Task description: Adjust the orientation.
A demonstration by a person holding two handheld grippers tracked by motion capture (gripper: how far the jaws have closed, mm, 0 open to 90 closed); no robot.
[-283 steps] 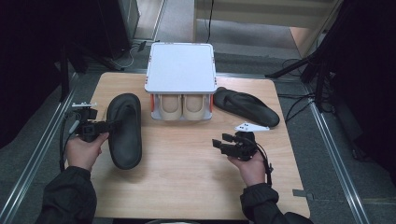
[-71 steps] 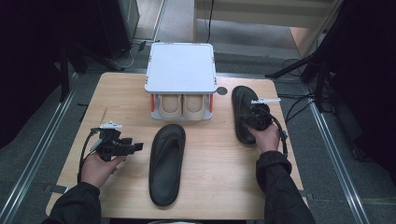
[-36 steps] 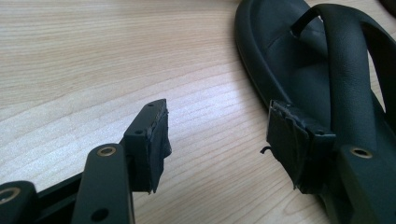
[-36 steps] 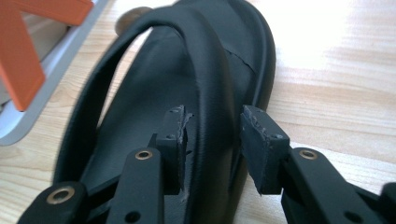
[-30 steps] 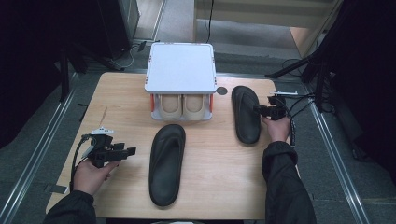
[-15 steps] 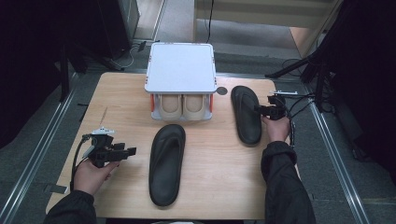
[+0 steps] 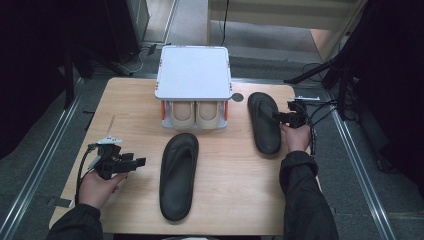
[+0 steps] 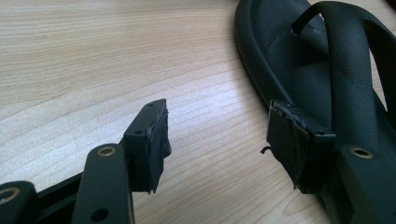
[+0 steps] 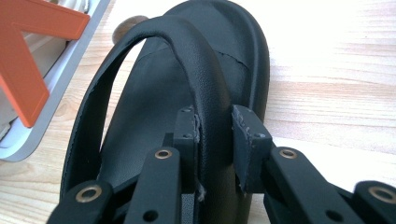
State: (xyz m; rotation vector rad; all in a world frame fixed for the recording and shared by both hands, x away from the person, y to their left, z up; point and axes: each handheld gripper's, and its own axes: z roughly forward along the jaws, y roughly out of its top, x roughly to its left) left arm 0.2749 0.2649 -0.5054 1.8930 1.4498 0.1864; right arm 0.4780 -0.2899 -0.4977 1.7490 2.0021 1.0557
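At the table's far middle, a white-lidded rack [image 7: 193,72] holds two beige shoes [image 7: 196,114], only their near ends visible beneath the lid. The right gripper [image 7: 282,117] pinches the strap of the far-right sandal [image 7: 263,121]. The left gripper [image 7: 136,162], jaws spread and empty, hovers left of the middle sandal [image 7: 178,175].

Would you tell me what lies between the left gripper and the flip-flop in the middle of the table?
Nothing but bare wood: in the high view the left gripper and the middle flip-flop are parted by a plain strip of table.
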